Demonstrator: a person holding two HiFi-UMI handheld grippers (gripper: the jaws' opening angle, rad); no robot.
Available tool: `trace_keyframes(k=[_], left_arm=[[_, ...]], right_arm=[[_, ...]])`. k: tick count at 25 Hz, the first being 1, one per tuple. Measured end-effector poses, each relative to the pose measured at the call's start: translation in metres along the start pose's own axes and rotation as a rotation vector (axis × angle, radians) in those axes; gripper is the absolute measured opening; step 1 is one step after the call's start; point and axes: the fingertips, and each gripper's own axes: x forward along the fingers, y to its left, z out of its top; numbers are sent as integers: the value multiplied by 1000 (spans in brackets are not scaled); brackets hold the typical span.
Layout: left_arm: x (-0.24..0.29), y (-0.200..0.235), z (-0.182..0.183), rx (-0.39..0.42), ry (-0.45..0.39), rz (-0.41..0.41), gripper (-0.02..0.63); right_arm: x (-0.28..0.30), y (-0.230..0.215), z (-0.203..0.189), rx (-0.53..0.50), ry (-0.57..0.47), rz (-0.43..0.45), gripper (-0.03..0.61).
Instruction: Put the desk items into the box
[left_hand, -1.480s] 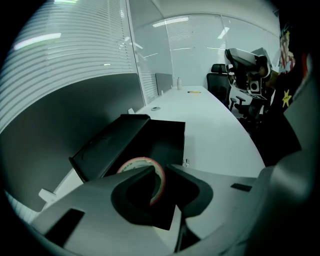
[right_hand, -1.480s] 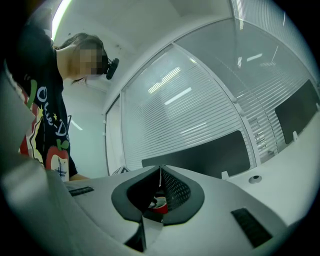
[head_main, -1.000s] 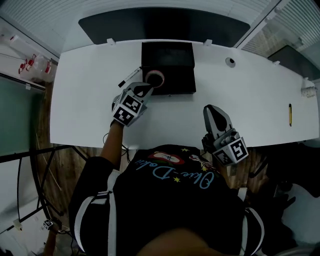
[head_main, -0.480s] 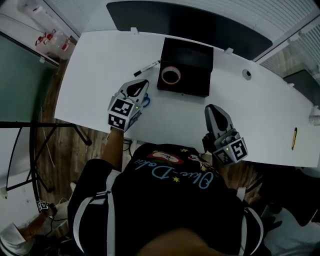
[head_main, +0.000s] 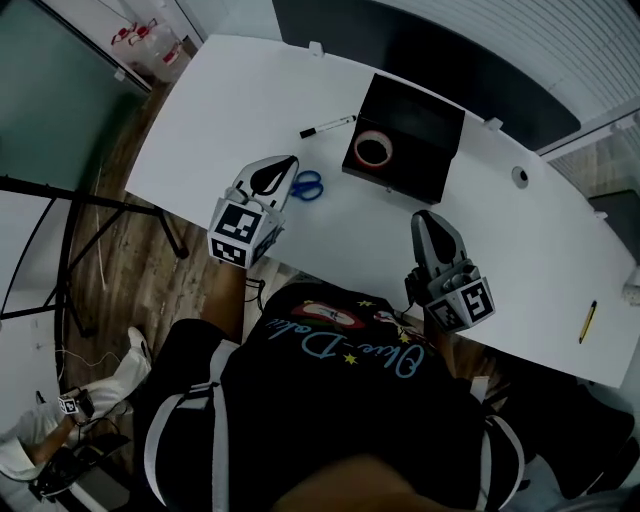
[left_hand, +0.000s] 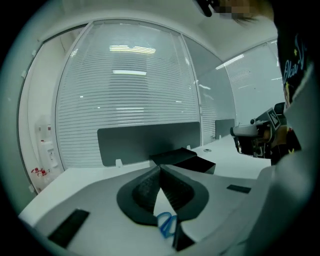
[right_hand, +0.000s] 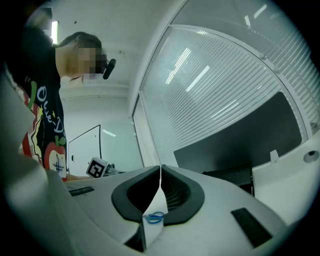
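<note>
Noted tape roll (head_main: 373, 150) lying in box (head_main: 425, 125); marker (head_main: 327, 126) just left of box, blue scissors (head_main: 307, 185) off its front-left, pencil (head_main: 586, 322) well right of box, all on surface (head_main: 230, 100), yet to pack; judged about a quarter done. Found left claw (head_main: 288, 162) clenched, empty, tips just beside scissors; right claw (head_main: 420, 216) clenched, empty, near box's front.

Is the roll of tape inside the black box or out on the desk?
Inside. The head view shows the tape roll lying flat on the floor of the black box, near a corner, within its walls.
</note>
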Motion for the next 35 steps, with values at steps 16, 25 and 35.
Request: trace_keyframes(k=[16,25,35], left_arm=[[-54,16,9,-17,-49,135,18],[-68,29,-1,-4,-18,187,20],[-44,35,-8,67,41,132,28]], right_arm=[[30,17,-9,26,32,147,12],[43,27,-13,30,43,189,12],[35,18,-6,10,18,109,12]])
